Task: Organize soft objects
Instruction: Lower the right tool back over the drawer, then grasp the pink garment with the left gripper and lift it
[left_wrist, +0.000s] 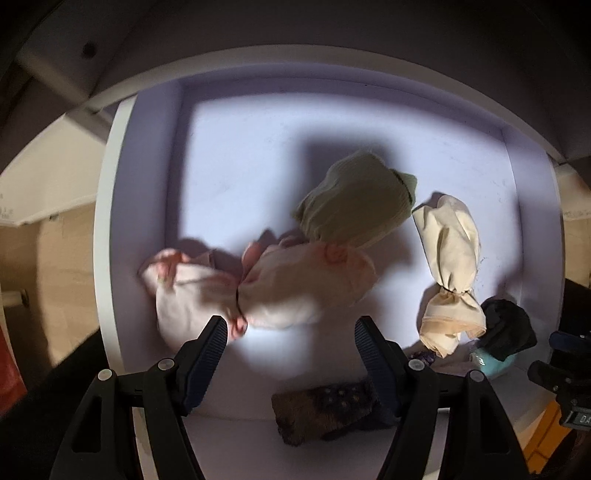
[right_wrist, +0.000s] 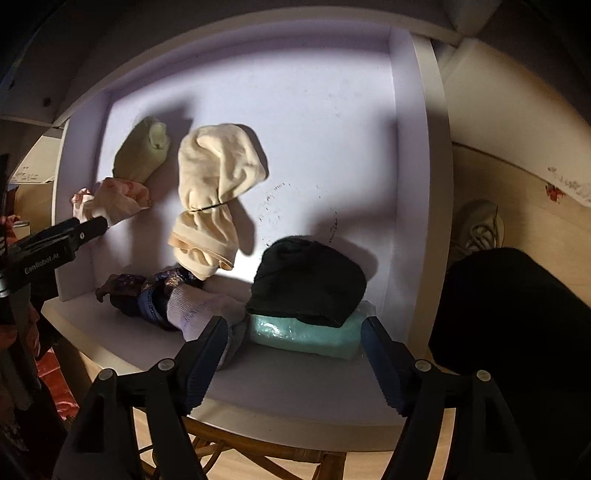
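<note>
Pink bundle (left_wrist: 255, 291), tied at its waist, lies just beyond the left gripper (left_wrist: 290, 332), long axis running left to right across its parted, empty jaws; right gripper (right_wrist: 295, 334), likewise parted and empty, hovers over the black bundle (right_wrist: 308, 282) on the mint pack (right_wrist: 314, 338) in the white drawer (right_wrist: 402, 184).

white "cenrobot.ai" on black left tongs (right_wrist: 92, 229) body.
</note>
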